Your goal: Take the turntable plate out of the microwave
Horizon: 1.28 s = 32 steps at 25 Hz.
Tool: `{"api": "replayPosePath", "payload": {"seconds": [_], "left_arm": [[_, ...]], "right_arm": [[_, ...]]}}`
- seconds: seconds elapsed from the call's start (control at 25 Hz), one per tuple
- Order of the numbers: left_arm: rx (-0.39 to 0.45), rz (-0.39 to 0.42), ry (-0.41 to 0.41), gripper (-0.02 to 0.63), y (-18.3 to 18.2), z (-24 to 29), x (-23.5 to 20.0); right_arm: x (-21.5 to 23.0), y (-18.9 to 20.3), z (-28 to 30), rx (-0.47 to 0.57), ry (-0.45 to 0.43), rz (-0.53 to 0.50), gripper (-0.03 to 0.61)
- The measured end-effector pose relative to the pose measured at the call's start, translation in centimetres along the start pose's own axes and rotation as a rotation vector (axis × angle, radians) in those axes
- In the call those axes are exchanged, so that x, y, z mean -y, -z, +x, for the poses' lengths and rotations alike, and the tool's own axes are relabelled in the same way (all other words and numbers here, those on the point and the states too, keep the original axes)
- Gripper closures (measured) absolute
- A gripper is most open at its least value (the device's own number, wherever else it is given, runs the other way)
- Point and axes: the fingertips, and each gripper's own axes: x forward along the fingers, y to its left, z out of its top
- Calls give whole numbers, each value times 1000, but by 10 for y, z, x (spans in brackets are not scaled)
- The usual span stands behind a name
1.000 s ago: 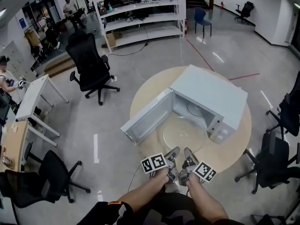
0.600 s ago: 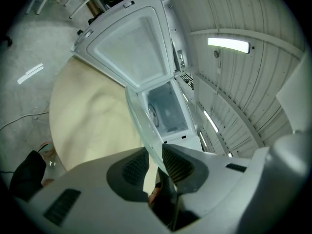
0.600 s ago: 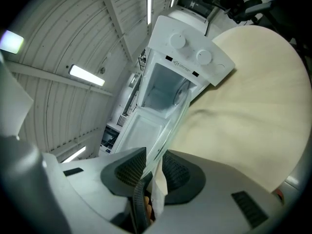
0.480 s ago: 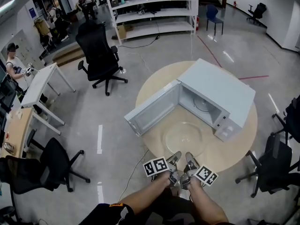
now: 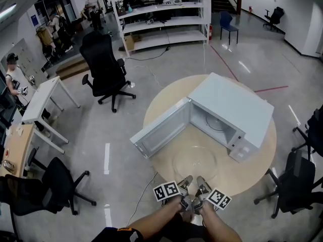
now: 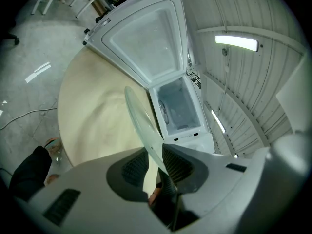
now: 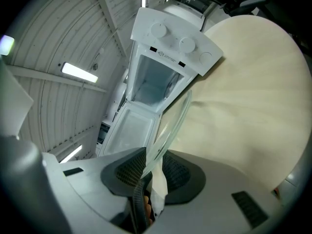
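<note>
The clear glass turntable plate [image 5: 194,160] hangs level just above the round table, in front of the open white microwave [image 5: 229,110]. My left gripper [image 5: 184,183] and right gripper [image 5: 201,182] sit side by side at its near rim, each shut on it. In the left gripper view the plate [image 6: 140,123] runs edge-on between the left gripper [image 6: 155,164] pads. The right gripper view shows the plate [image 7: 171,123] likewise gripped by the right gripper [image 7: 152,172]. The microwave's cavity [image 5: 212,121] holds no plate.
The microwave door [image 5: 161,130] swings out to the left over the table [image 5: 257,165] edge. Black office chairs [image 5: 106,67] stand around, a white desk [image 5: 40,100] is at left, and shelving [image 5: 161,14] is at the back. People stand far left.
Both grippers and the plate have come lower and nearer to me, away from the microwave's opening. The microwave and its door have not moved.
</note>
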Motion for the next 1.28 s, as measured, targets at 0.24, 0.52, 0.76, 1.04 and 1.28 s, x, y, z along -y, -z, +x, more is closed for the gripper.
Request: {"api": "replayPosePath", "payload": {"seconds": [0.24, 0.52, 0.76, 1.04, 1.28], "left_arm": [[-12, -5, -23, 488, 0, 6, -11], [-6, -26, -56, 489, -6, 11, -21], [5, -68, -93, 499, -8, 13, -27], [0, -94, -138, 509, -4, 14, -41], [-14, -101, -162, 509, -2, 16, -51]], "right_arm": [[10, 2, 7, -14, 10, 6, 477], [21, 4, 17, -43, 11, 26, 477], [27, 8, 22, -63, 29, 86, 479], [39, 22, 22, -151, 111, 165, 479], [47, 34, 10, -179, 148, 216, 479]]}}
